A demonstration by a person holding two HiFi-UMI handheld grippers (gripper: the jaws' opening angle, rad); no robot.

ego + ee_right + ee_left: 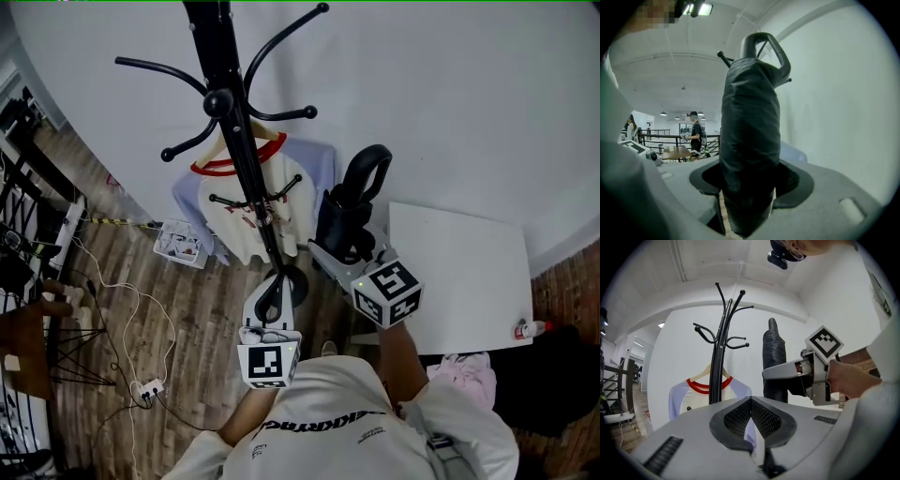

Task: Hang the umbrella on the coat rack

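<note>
The black coat rack stands against the white wall, with curved hooks at its top. A white T-shirt with a red collar hangs on a hanger from a lower hook. My right gripper is shut on the folded black umbrella, which stands upright to the right of the rack with its loop handle on top. In the right gripper view the umbrella fills the gap between the pads. My left gripper is held near the rack's pole, shut with nothing in it.
A white table stands at the right with a small bottle at its edge. Cables and a power strip lie on the wooden floor at the left. A small crate sits by the wall. People stand far behind.
</note>
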